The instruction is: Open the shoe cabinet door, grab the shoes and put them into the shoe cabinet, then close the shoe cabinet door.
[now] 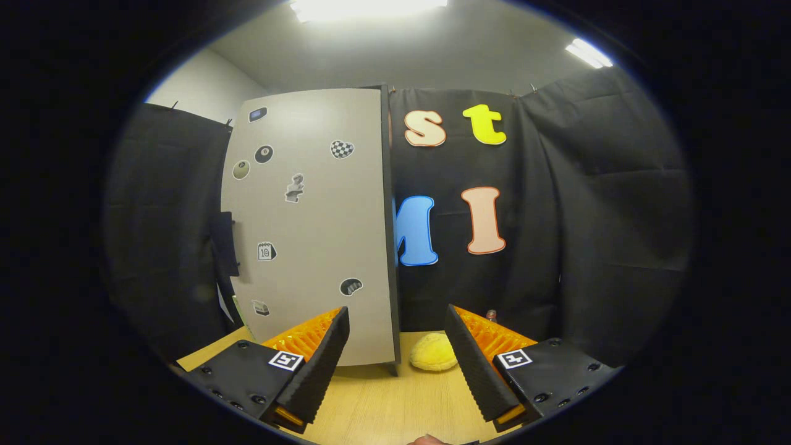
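Wooden surface: a pale wood table point(383, 408) runs beneath and ahead of the fingers.
Gripper: the gripper point(398, 364) is released, its two fingers spread wide with only bare table between them; it grips nothing.
Cabinet door: the shoe cabinet door point(309, 222), a tall grey panel, stands upright just beyond the left finger, its dark edge facing almost straight toward the gap between the fingers.
Door face: several small stickers point(294, 188) dot the grey panel, too small to make out in detail.
Handle: a dark handle-like piece point(224, 242) sits at the far-left edge of the door; its exact form is unclear.
Cabinet interior: hidden behind the door, so I cannot tell whether any shoes lie inside.
Yellow object: a soft, rounded yellow thing point(434, 353) rests on the table just ahead of the right finger, close beside the door's lower edge; I cannot tell whether it is a shoe.
Small item: a reddish cap-like thing point(491, 315) peeks up beyond the right finger, too small to identify.
Obstruction: the door panel blocks the way ahead-left.
Person: a fingertip point(426, 440) shows behind the fingers.
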The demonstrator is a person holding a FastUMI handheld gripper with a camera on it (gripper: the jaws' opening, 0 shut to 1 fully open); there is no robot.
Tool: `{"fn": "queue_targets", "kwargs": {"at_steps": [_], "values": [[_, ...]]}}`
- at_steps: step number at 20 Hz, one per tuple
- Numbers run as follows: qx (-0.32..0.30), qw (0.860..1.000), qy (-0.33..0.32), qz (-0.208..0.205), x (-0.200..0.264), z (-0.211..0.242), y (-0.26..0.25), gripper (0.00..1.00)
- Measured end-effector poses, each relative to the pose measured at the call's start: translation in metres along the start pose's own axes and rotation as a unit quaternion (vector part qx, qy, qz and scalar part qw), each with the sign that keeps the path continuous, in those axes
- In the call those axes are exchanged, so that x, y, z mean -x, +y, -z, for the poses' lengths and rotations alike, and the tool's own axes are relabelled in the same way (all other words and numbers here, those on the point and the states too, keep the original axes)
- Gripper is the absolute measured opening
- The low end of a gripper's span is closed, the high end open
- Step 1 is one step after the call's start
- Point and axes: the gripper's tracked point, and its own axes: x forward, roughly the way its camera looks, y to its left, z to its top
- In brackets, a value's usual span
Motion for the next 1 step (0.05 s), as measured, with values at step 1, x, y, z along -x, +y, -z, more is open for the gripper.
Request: {"fn": "queue_targets", "kwargs": {"at_steps": [1], "values": [[-0.002,1.000,0.000,-0.003,0.0000,-0.0007,0.0020,0.98]]}}
